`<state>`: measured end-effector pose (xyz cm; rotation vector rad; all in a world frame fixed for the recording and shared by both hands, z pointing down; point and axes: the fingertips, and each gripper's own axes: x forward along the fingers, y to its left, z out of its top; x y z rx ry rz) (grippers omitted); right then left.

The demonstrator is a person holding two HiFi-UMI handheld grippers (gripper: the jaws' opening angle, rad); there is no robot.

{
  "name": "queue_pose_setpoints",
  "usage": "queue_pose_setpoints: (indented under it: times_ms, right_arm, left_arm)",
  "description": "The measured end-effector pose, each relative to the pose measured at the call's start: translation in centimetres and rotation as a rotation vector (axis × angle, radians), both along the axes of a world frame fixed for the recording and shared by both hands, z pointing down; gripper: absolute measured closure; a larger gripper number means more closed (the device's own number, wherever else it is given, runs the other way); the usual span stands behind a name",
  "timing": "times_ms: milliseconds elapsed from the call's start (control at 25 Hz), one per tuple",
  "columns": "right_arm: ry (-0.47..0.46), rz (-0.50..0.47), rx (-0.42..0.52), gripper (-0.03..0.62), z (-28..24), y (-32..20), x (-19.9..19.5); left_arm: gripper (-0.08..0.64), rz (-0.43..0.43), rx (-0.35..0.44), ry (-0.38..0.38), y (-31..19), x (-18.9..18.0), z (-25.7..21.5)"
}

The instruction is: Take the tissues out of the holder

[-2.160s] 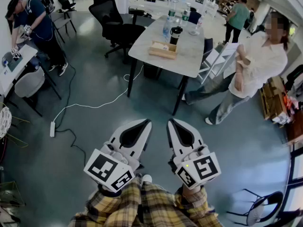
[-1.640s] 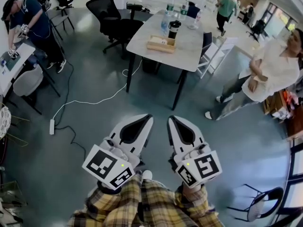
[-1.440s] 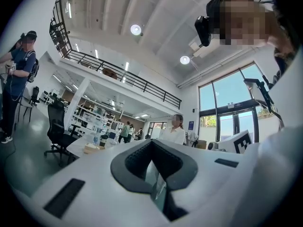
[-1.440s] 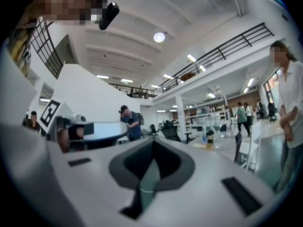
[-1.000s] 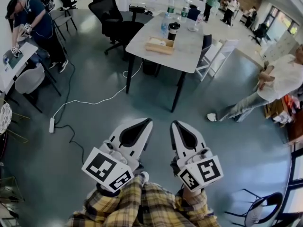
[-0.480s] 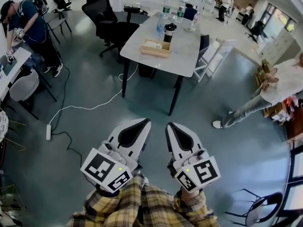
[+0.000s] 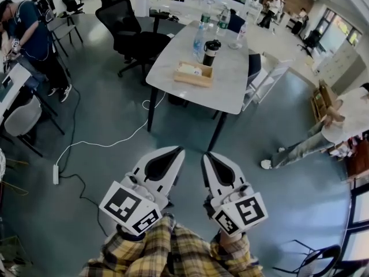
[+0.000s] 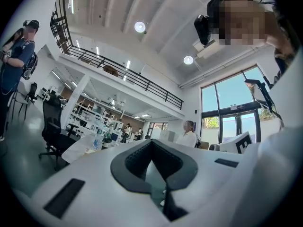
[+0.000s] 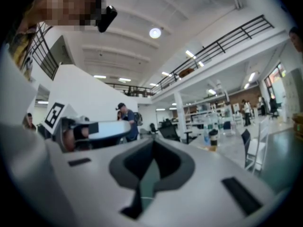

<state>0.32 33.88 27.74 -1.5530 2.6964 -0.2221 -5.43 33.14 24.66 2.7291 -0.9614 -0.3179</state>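
Observation:
A wooden tissue holder (image 7: 194,74) with white tissue in it lies on the grey table (image 7: 230,94), far ahead of me. Both grippers hang close to my body over the floor, well short of the table. In the head view my left gripper (image 7: 178,149) is shut, its tips together with nothing between them. My right gripper (image 7: 206,154) is beside it, also shut and empty. The left gripper view looks over the closed left gripper (image 8: 152,142) toward the hall. In the right gripper view, the right gripper (image 9: 154,141) is shut too.
Water bottles (image 7: 199,38) and a black mug (image 7: 211,52) stand behind the holder. A black office chair (image 7: 130,36) is left of the table, a white chair (image 7: 266,77) right of it. A cable with a power strip (image 7: 56,173) lies on the floor. People stand at the far left (image 7: 29,33) and right (image 7: 346,117).
The table with the holder has drifted slightly lower and rightward in the head view. The person on the right has moved off toward the right edge. Both grippers stay shut, side by side.

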Motion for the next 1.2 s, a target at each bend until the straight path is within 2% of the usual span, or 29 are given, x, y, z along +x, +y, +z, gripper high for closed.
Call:
queue_pose_setpoints:
  times_ms: [360, 760, 920, 1200]
  right_arm:
    - [0.02, 0.03, -0.019, 0.583, 1.1, -6.9, -2.5]
    - [0.022, 0.022, -0.049, 0.583, 2.5, -12.2, -3.2]
    - [0.005, 0.014, -0.053, 0.583, 3.3, -15.7, -2.1]
    - [-0.021, 0.032, -0.073, 0.583, 4.0, -22.9, 1.9]
  left_arm:
    - [0.541, 0.021, 0.001, -0.015, -6.9, -2.9, 0.8]
    - [0.541, 0.01, -0.017, -0.012, -12.1, -3.6, 2.0]
    - [0.541, -0.005, -0.025, -0.009, -15.7, -2.9, 2.9]
    - [0.541, -0.005, -0.042, -0.019, -22.8, 0.5, 3.5]
